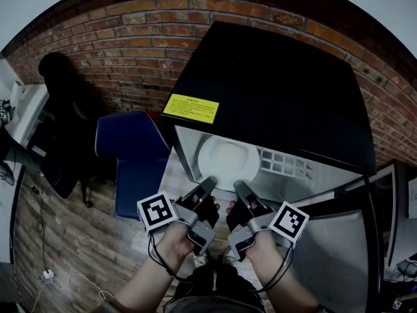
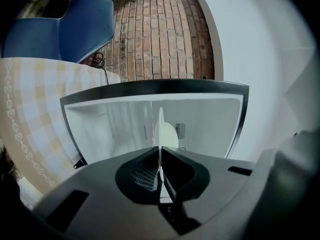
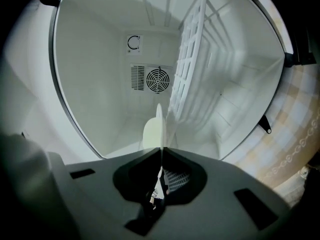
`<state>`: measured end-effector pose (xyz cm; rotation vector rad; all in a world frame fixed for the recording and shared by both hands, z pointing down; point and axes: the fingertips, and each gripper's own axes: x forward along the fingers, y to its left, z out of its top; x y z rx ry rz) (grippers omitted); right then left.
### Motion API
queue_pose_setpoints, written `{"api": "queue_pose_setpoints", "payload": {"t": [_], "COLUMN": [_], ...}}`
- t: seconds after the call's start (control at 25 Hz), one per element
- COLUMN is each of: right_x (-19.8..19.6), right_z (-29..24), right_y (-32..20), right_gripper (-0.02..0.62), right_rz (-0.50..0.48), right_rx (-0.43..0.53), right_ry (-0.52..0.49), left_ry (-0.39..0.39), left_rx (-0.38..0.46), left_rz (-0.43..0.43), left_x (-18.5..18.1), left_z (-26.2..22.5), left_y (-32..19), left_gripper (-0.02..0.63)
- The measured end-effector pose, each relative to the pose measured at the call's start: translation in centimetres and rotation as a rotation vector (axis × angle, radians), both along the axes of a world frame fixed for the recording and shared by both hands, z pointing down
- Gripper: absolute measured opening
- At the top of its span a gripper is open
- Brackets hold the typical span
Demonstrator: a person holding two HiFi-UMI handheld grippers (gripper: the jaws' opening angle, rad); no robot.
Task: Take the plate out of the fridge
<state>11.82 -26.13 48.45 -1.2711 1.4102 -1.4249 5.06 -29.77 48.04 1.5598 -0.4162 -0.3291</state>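
The white plate [image 1: 223, 158] sits in the mouth of the open black fridge [image 1: 273, 90], just left of a white wire rack [image 1: 281, 163] in the same compartment. Both claws have it by the near rim. The left gripper [image 1: 210, 182] is pressed together on the rim's left part; in the left gripper view the plate [image 2: 165, 134] shows edge-on, pinched thin between the left gripper [image 2: 160, 153] jaws. The right gripper [image 1: 240, 188] pinches the rim just beside it, and in the right gripper view the plate [image 3: 154, 130] stands edge-on in the right gripper [image 3: 161, 153] jaws, which are squeezed shut on it. Each gripper carries a marker cube [image 1: 156, 211] printed with a black-and-white square code. On the fridge top lies a yellow label [image 1: 190, 108] with lines of dark print, too small to read. On the fridge's back wall there is a round fan grille [image 3: 158, 80] and, above it, a ring-shaped mark [image 3: 133, 42] that may be a dial. A blue chair [image 1: 127, 152] stands left of the fridge against the brick wall [image 1: 130, 38], and a pale checked cloth [image 2: 35, 114] lies beside the fridge.
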Motion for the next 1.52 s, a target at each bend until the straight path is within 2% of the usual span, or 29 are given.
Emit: {"api": "queue_pose_setpoints", "payload": {"t": [0.4,0.84,1.52], "right_x": [-0.7,-2.9,-10.2], "right_z": [-2.7,-5.9,-9.2], "right_y": [3.1,4.6,3.5], "right_gripper": [0.032,0.032,0.032], "right_rz": [-0.003,-0.057,-0.259], "right_rx": [0.035,0.070,0.118], "right_ry": [0.009,0.015,0.014], "left_ry": [0.033,0.051,0.050], "left_rx": [0.042,0.078,0.124], "left_rz": [0.007,-0.033,-0.210], "left_x": [-0.8,-3.1,-11.0], "left_z": [-2.8,-6.1,-9.5], "left_y": [3.1,5.0,5.3], "left_gripper": [0.028,0.028,0.028]}}
